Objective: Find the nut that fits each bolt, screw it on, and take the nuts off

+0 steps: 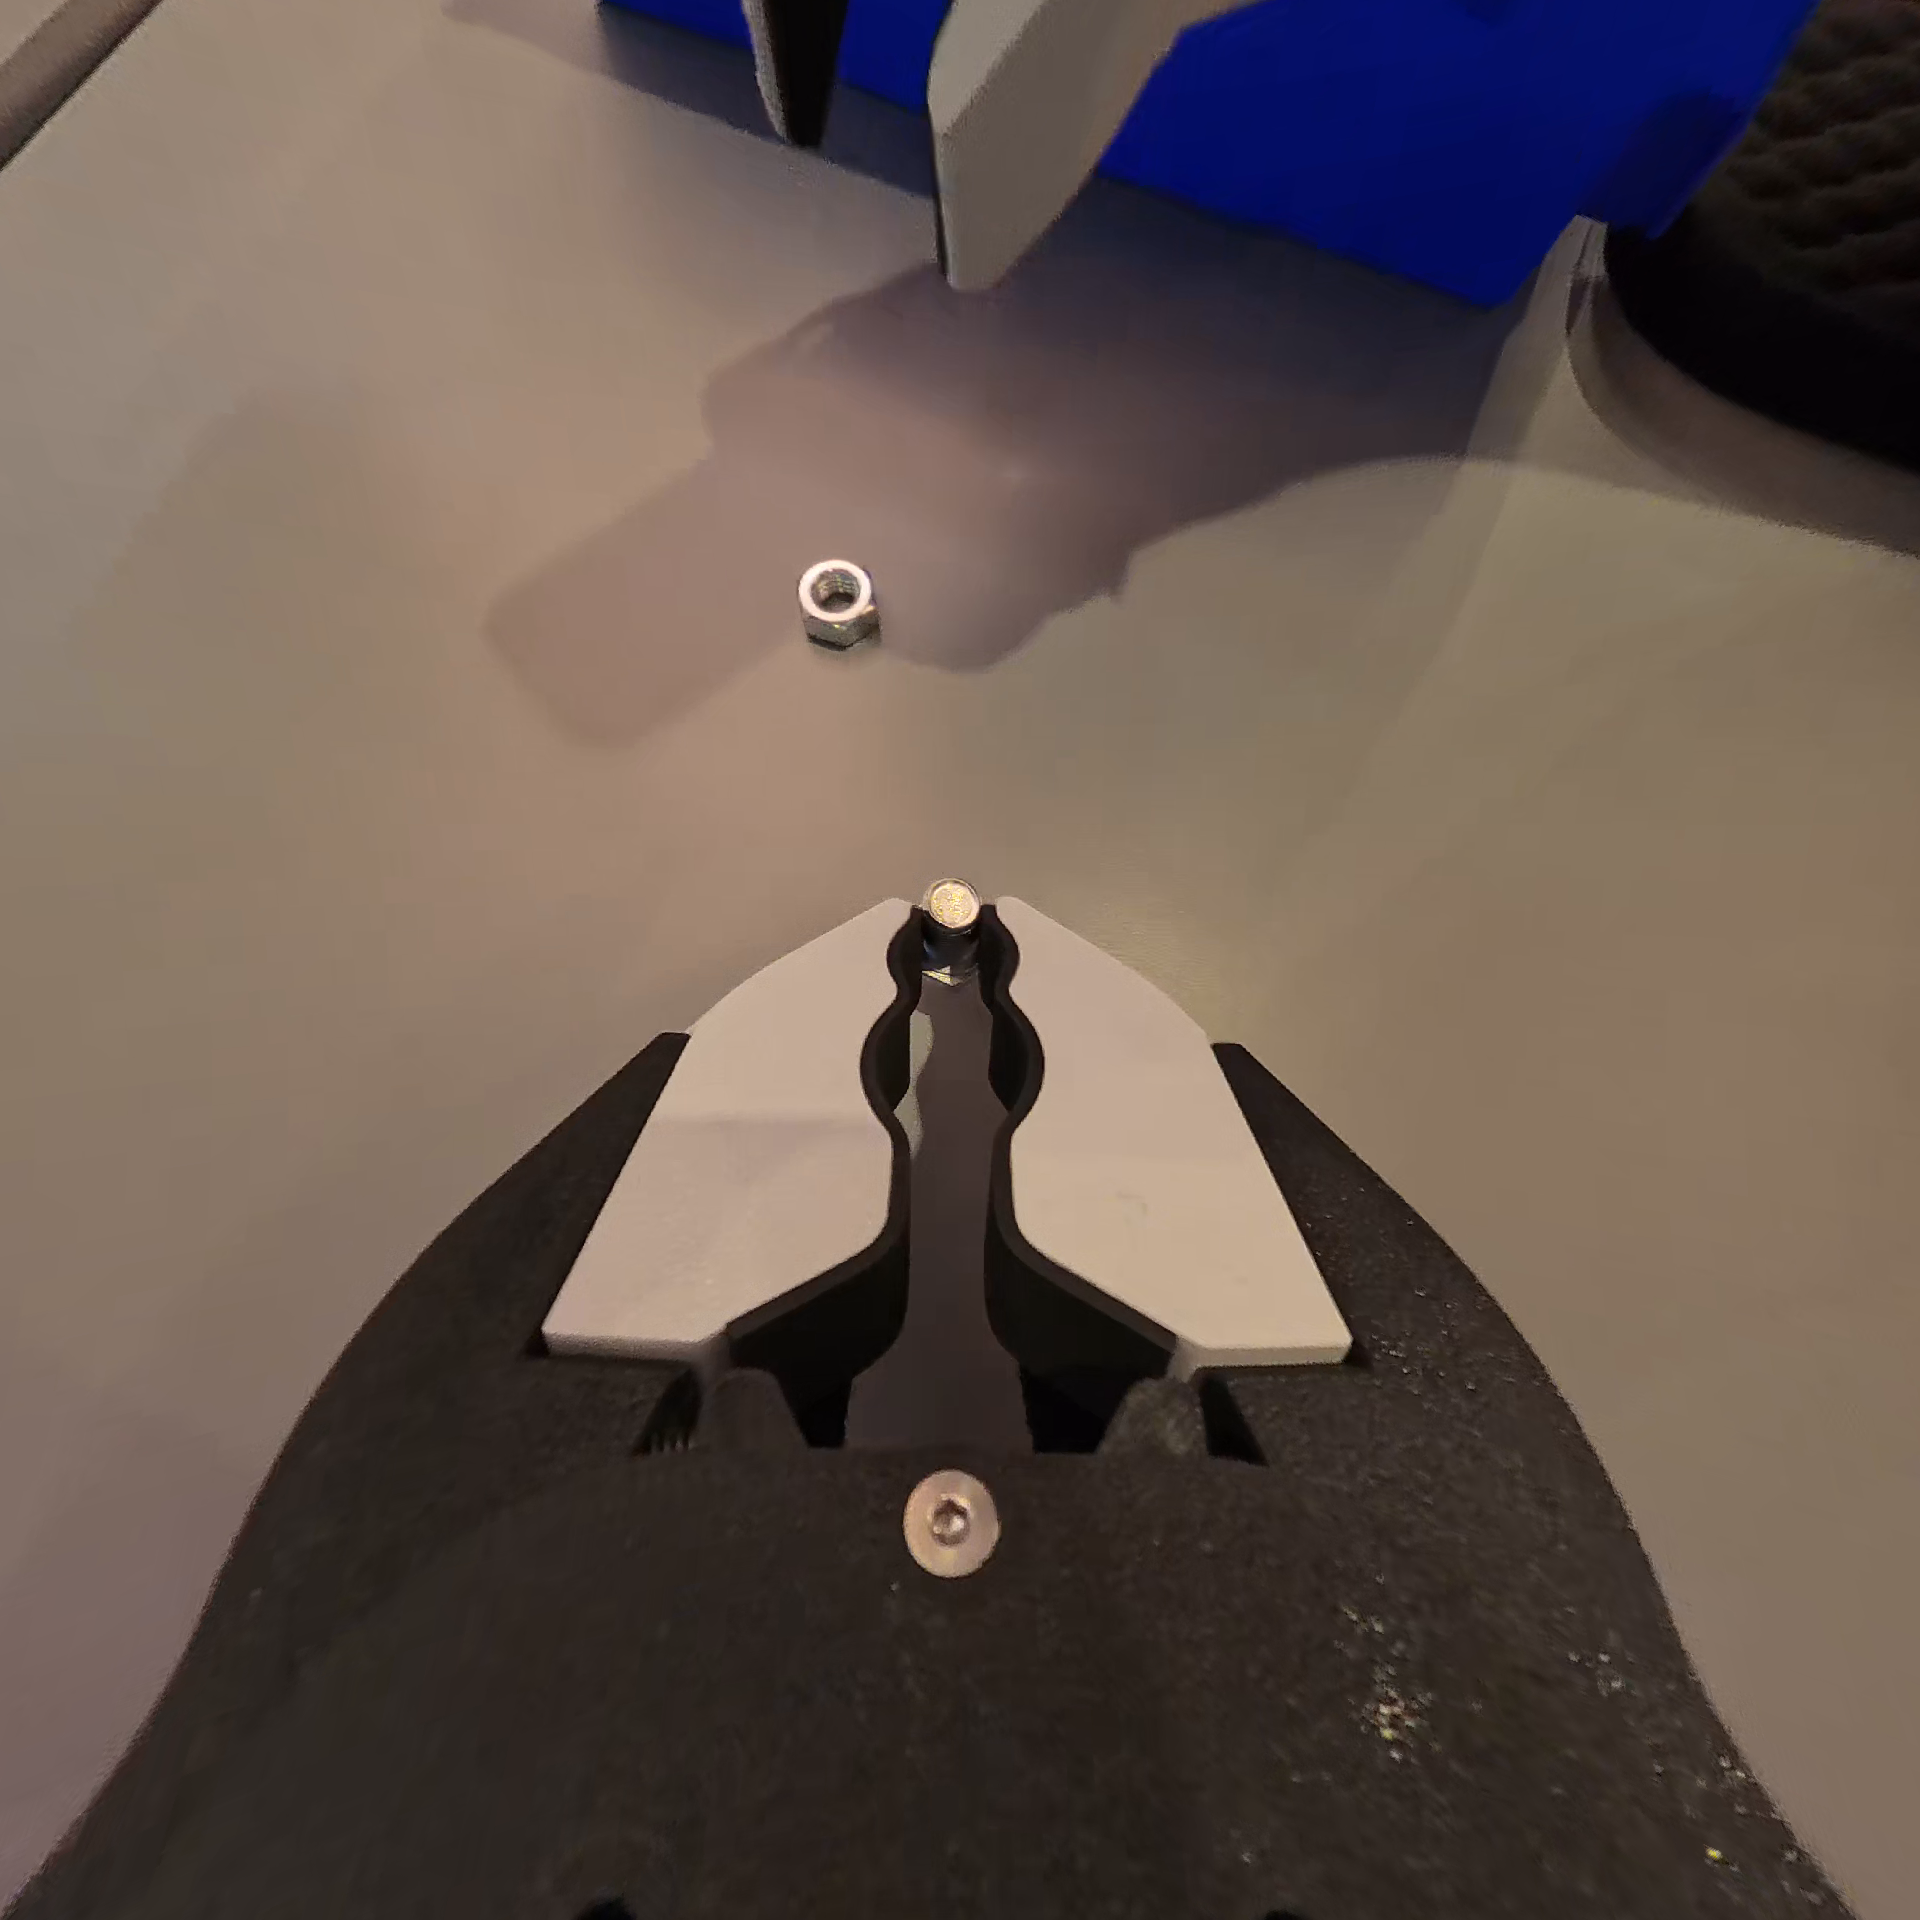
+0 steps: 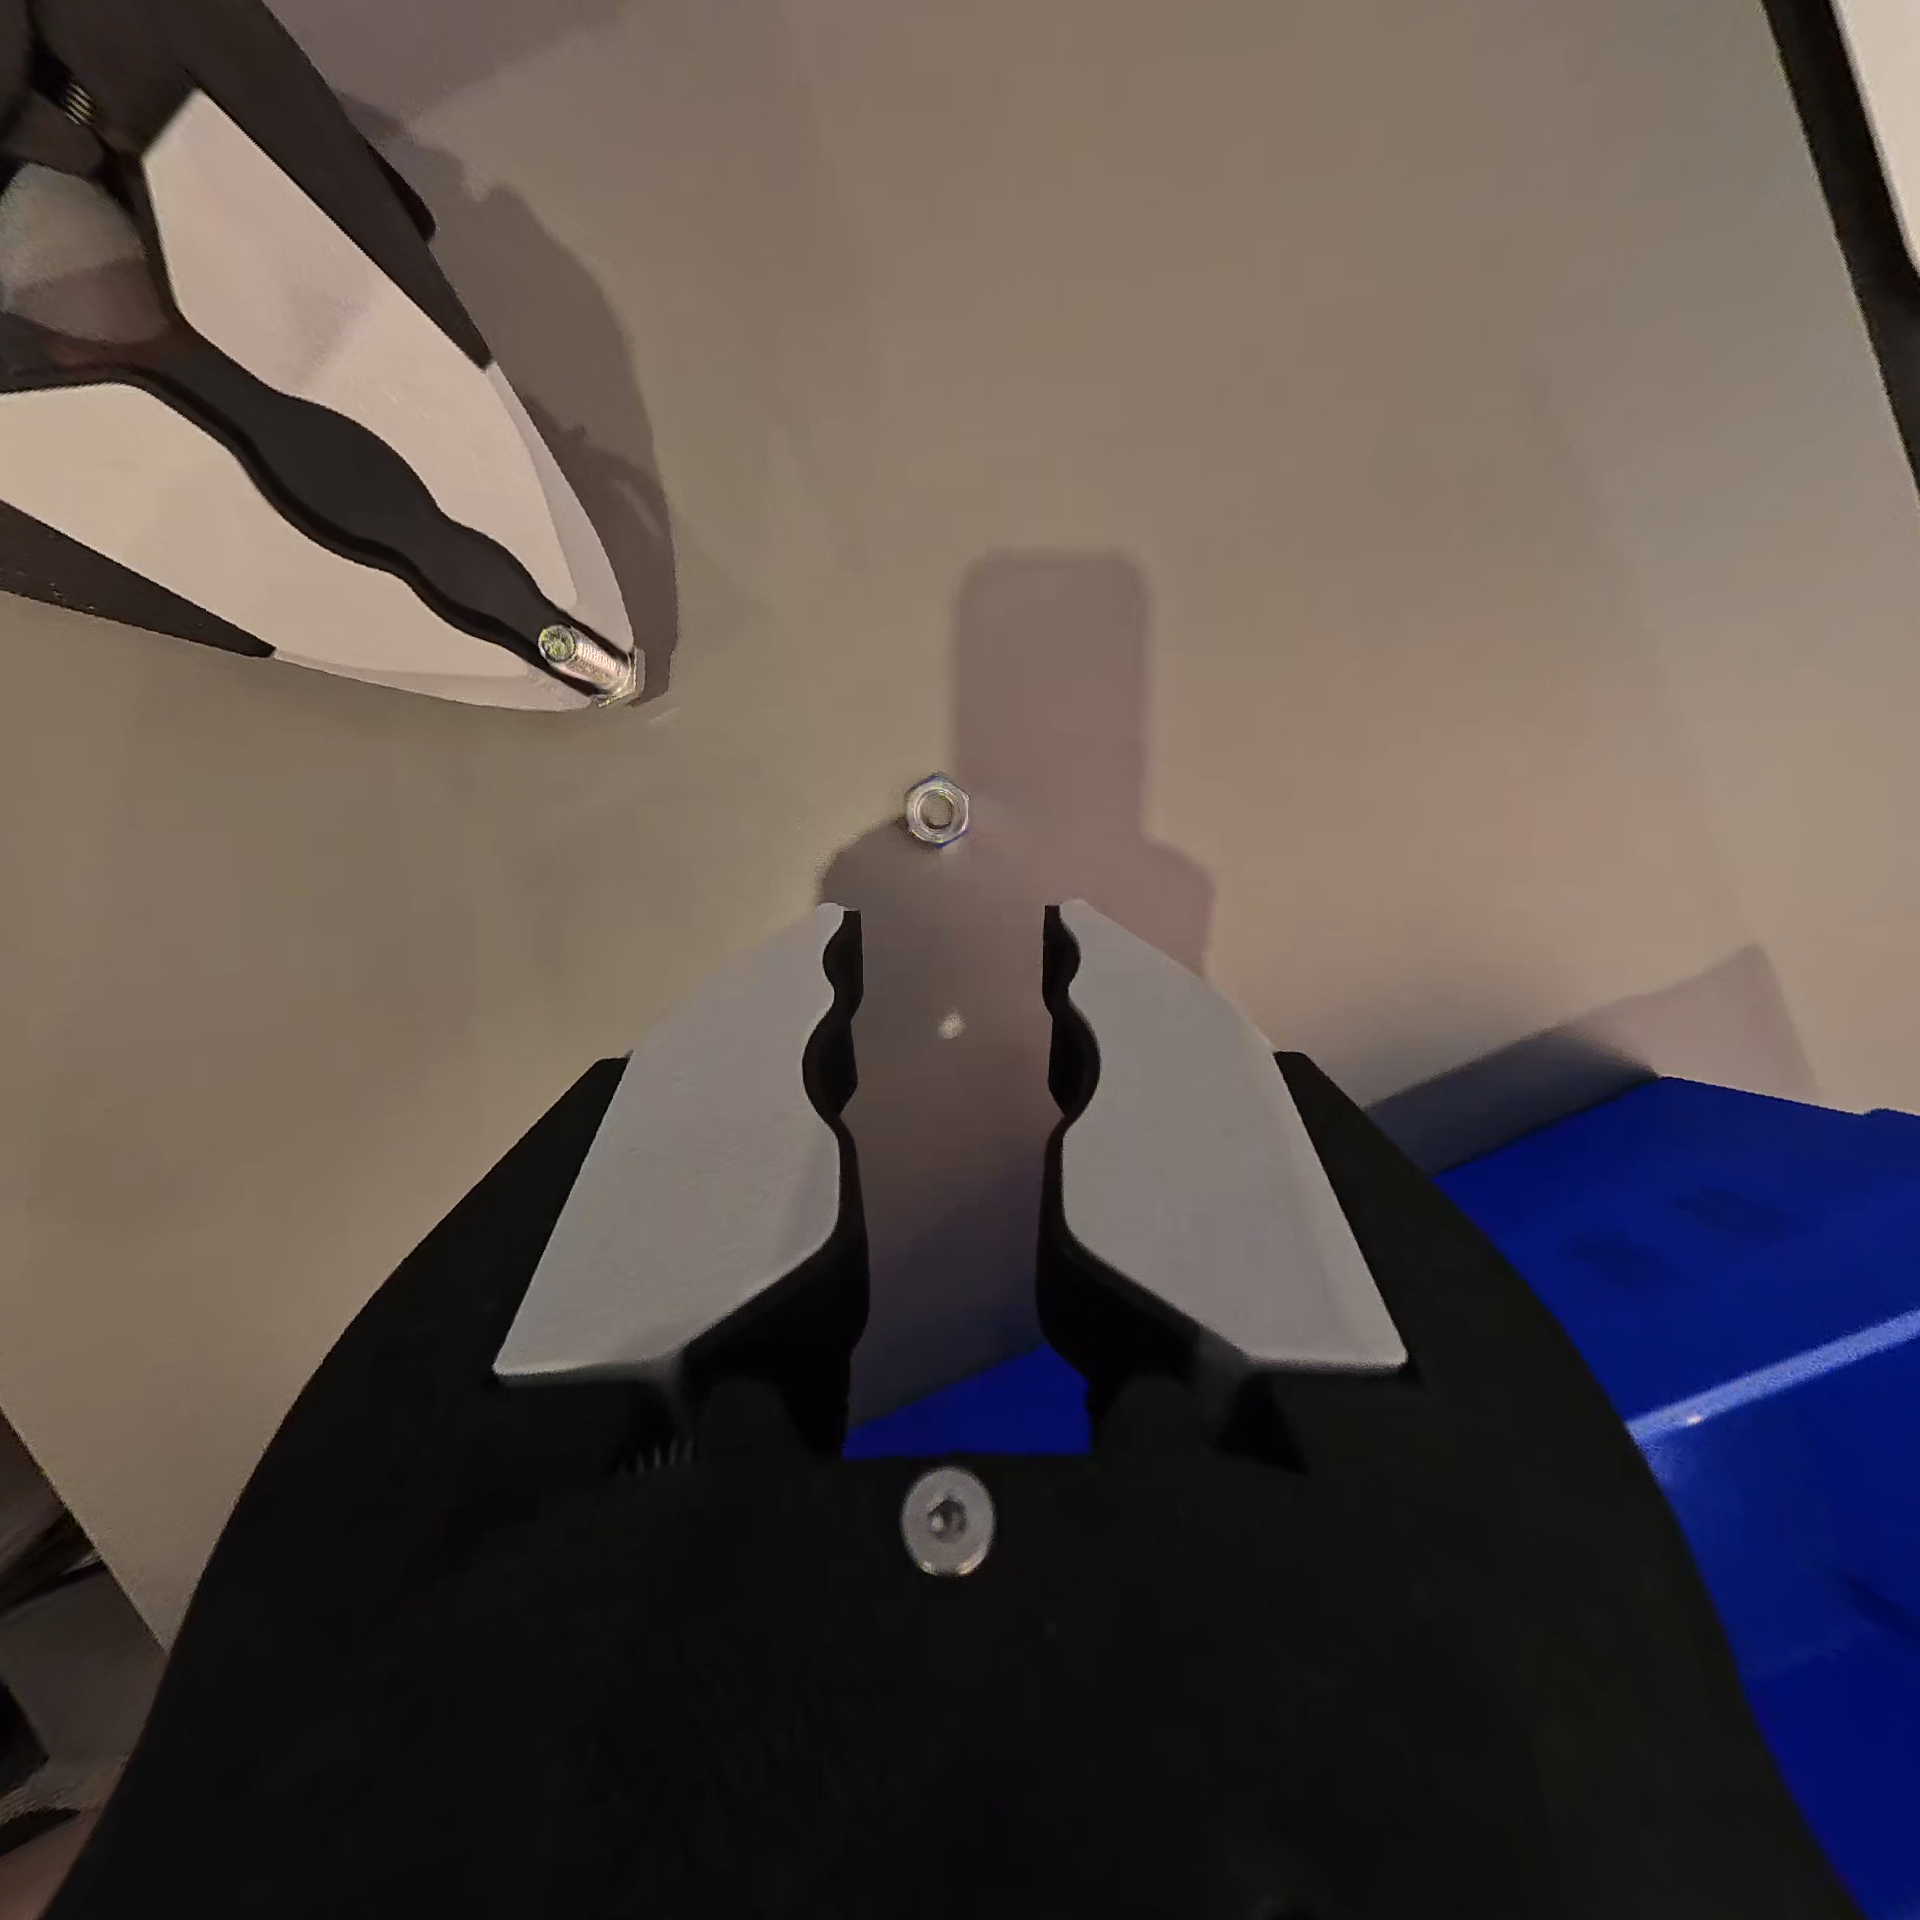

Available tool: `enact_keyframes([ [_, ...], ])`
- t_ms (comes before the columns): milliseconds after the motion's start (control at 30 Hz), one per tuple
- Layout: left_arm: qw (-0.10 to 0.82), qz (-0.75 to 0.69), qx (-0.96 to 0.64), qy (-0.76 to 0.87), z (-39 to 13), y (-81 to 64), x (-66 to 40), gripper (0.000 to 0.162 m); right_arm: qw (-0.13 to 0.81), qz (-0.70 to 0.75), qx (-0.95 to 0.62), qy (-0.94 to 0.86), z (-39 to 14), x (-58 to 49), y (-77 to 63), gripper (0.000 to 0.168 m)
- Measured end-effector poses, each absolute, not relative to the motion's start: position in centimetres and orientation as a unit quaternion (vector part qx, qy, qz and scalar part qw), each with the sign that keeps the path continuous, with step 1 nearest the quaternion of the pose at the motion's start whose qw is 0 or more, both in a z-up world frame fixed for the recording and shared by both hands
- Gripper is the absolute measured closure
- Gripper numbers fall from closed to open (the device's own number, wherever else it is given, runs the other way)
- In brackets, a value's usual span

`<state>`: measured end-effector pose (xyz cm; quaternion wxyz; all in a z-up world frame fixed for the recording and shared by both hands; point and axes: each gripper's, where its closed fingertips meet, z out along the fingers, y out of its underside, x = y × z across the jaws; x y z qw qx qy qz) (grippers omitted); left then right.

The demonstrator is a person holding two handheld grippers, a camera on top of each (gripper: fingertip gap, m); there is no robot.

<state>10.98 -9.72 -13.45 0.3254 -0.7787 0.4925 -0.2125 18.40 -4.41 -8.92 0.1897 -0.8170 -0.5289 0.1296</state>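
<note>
My left gripper [image 1: 952, 925] is shut on a small silver bolt [image 1: 952, 902], whose threaded end sticks up between the fingertips. It also shows in the right wrist view [image 2: 613, 670] at the upper left, with the bolt [image 2: 582, 657] in its tips. A silver hex nut [image 1: 840, 605] lies flat on the grey table, ahead of the left gripper. In the right wrist view the nut [image 2: 937, 812] lies just beyond my right gripper [image 2: 951, 920], which is open and empty above the table. The right gripper's fingers [image 1: 997, 145] show at the top of the left wrist view.
A blue bin [image 2: 1683, 1299] sits at the right gripper's lower right; it also shows at the top of the left wrist view [image 1: 1403, 125]. A dark rounded object [image 1: 1808, 260] lies at the far right. The grey table [image 1: 312, 623] spreads around the nut. The left gripper's tips are roughly 11 cm from the right gripper's. My right tips are roughly 6 cm from the nut [image 2: 937, 812]. It turns up in the left wrist view [image 1: 838, 577] as well.
</note>
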Motion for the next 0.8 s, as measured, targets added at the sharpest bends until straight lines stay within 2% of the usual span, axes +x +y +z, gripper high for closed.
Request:
enact_keyframes([
  [400,0.309,-0.231,-0.779,0.495,-14.8,-10.0,10.9,0.152,0.178,0.131,-0.808,-0.546,-9.7,17.7,-4.9,0.138],
  [600,0.343,-0.207,-0.772,0.494,-13.4,-10.2,10.3,0.106,0.206,0.176,-0.748,-0.606,-9.2,15.4,-6.6,0.140],
  [700,0.371,-0.178,-0.768,0.490,-11.6,-10.9,9.0,0.105,0.222,0.192,-0.664,-0.688,-9.4,13.2,-9.2,0.141],
  [800,0.385,-0.162,-0.768,0.486,-9.9,-11.9,7.7,0.106,0.233,0.187,-0.641,-0.707,-9.8,11.1,-9.9,0.151],
])
